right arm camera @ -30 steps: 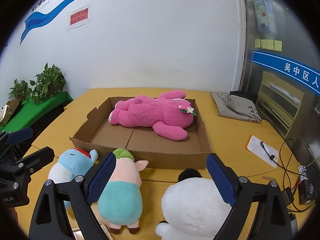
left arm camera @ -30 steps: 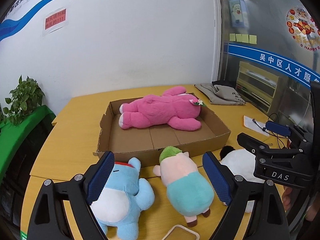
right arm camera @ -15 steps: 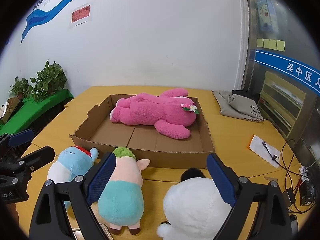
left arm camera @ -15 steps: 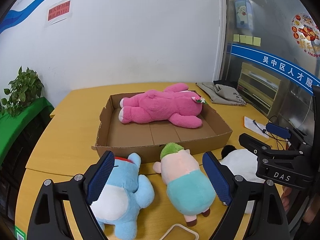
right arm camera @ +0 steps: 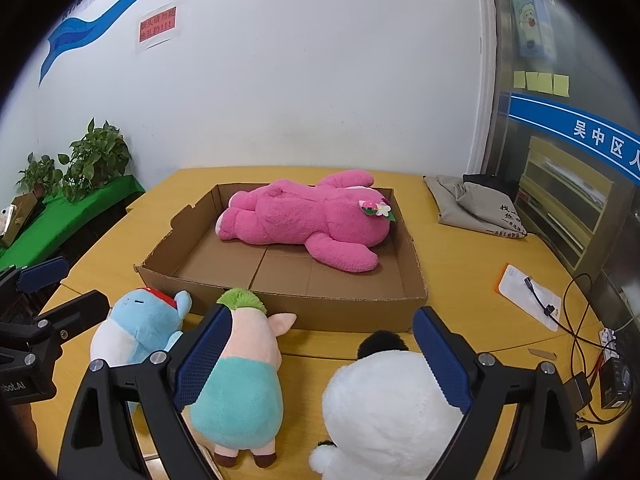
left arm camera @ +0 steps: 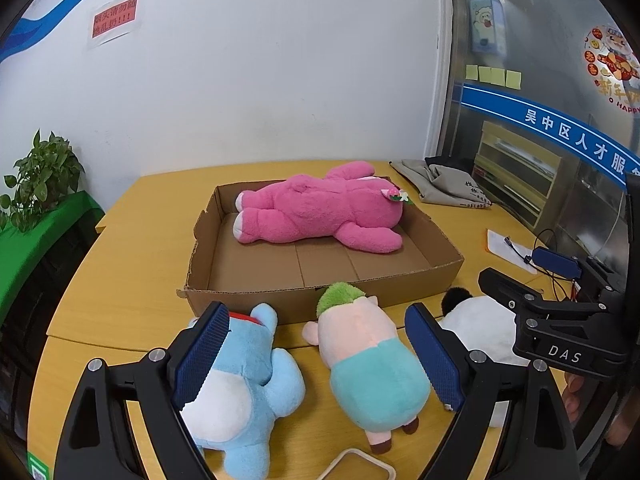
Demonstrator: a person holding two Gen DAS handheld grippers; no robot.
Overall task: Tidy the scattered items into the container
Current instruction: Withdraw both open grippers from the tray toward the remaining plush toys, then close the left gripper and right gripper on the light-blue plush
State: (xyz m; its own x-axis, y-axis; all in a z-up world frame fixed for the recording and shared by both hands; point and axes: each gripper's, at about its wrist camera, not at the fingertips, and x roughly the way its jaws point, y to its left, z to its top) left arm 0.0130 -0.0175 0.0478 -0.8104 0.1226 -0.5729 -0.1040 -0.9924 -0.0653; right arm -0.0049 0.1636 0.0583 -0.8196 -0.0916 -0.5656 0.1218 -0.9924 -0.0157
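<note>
One pink plush bear (left arm camera: 320,212) lies inside the single cardboard box (left arm camera: 440,276) at the table's (left arm camera: 136,232) middle. Three more plush toys lie against the box's near wall: blue (left arm camera: 244,376), pink-and-teal (left arm camera: 372,356), white (right arm camera: 388,408). The left gripper (left arm camera: 316,356) and right gripper (right arm camera: 320,360) both hover spread wide, grasping nothing.
</note>
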